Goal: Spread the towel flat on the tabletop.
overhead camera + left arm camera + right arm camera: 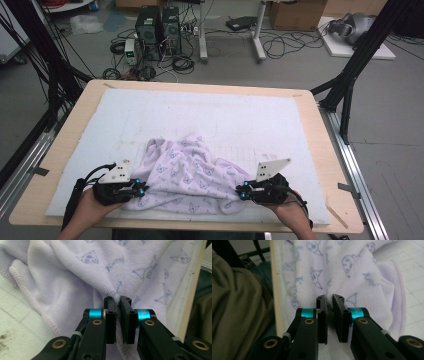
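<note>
Lilac towel (187,175) pinched at both near corners — left gripper (141,190) and right gripper (241,192) clamped on cloth — next, probably lift and spread.

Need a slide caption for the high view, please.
Both grippers, left and right, pinch the near edge of a crumpled lilac towel.

free: far white mat (200,107) bare | obstacle: bunched towel (187,175) near edge
</note>
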`<action>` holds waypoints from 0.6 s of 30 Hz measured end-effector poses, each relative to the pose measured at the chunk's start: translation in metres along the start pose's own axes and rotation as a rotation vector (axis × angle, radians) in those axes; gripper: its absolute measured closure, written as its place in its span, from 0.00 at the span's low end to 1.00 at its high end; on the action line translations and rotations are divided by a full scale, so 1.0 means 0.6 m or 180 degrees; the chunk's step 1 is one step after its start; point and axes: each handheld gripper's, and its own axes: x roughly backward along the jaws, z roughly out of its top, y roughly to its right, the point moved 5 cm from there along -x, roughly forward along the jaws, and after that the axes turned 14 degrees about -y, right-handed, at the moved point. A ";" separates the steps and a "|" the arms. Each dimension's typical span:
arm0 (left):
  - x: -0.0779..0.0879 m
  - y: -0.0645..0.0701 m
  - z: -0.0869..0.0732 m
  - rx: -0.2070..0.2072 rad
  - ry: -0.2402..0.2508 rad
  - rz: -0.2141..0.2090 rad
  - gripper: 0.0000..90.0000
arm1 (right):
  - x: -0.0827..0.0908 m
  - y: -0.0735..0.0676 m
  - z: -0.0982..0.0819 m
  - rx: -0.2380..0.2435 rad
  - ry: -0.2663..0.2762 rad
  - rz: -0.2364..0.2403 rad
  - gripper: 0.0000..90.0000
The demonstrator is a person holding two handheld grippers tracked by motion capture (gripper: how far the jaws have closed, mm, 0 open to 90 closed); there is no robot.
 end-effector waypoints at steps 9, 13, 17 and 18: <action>-0.002 -0.035 0.061 0.0129 0.0261 0.0084 0.63 | 0.032 0.041 0.061 -0.0020 0.0335 -0.0164 0.70; -0.027 -0.062 0.106 0.0166 0.0273 0.0136 0.62 | -0.002 0.093 0.081 -0.0111 0.0208 -0.0274 0.67; -0.065 -0.086 0.135 0.0274 0.0177 0.0175 0.60 | -0.045 0.132 0.089 -0.0183 0.0047 -0.0316 0.65; -0.072 -0.088 0.137 0.0318 0.0158 0.0163 0.59 | -0.057 0.139 0.090 -0.0210 -0.0010 -0.0272 0.65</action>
